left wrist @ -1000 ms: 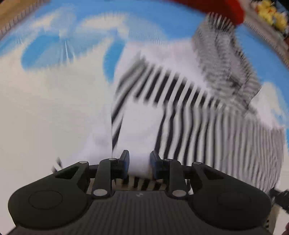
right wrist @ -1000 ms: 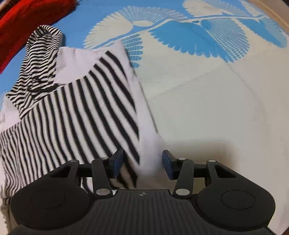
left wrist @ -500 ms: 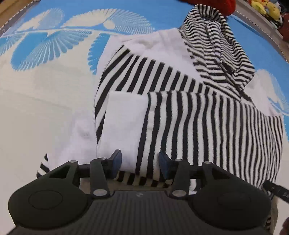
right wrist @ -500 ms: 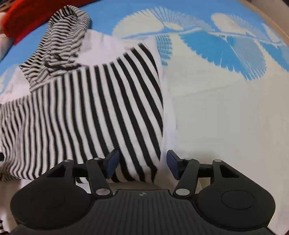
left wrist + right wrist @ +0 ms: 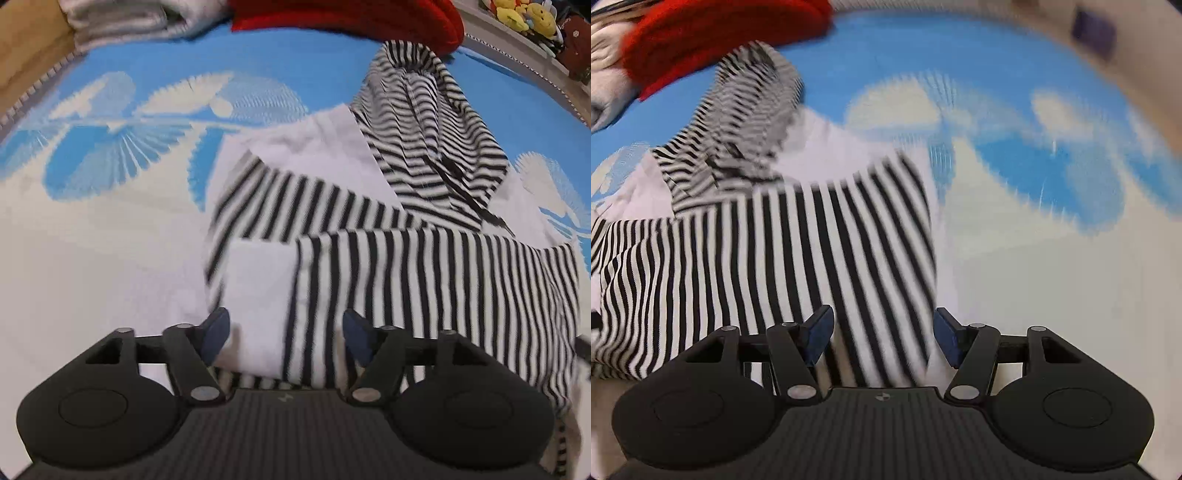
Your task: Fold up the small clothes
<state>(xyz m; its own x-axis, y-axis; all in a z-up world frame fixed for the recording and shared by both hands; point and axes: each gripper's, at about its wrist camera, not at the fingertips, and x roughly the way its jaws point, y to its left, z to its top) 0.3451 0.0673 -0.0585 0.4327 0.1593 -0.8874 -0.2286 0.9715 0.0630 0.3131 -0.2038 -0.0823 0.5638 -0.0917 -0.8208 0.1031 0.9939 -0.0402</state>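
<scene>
Striped hoodie (image 5: 424, 273) flat, hood end probably pointing away; both grippers' fingers (image 5: 216, 334) (image 5: 818, 332) apart, empty.

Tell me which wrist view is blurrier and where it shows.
Right wrist view: heavy motion smear over the blue patterned mat and striped hoodie; its claw stays crisp. Left wrist view: sharper, slight blur on the stripes, fisheye bending at the edges.

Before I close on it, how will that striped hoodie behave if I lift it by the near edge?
Probably floppy: the striped hoodie already lies in soft folds, so it should sag and unfold. It looks thin and likely light. The hood would probably trail on the blue mat. Both the left gripper and right gripper are open.
</scene>
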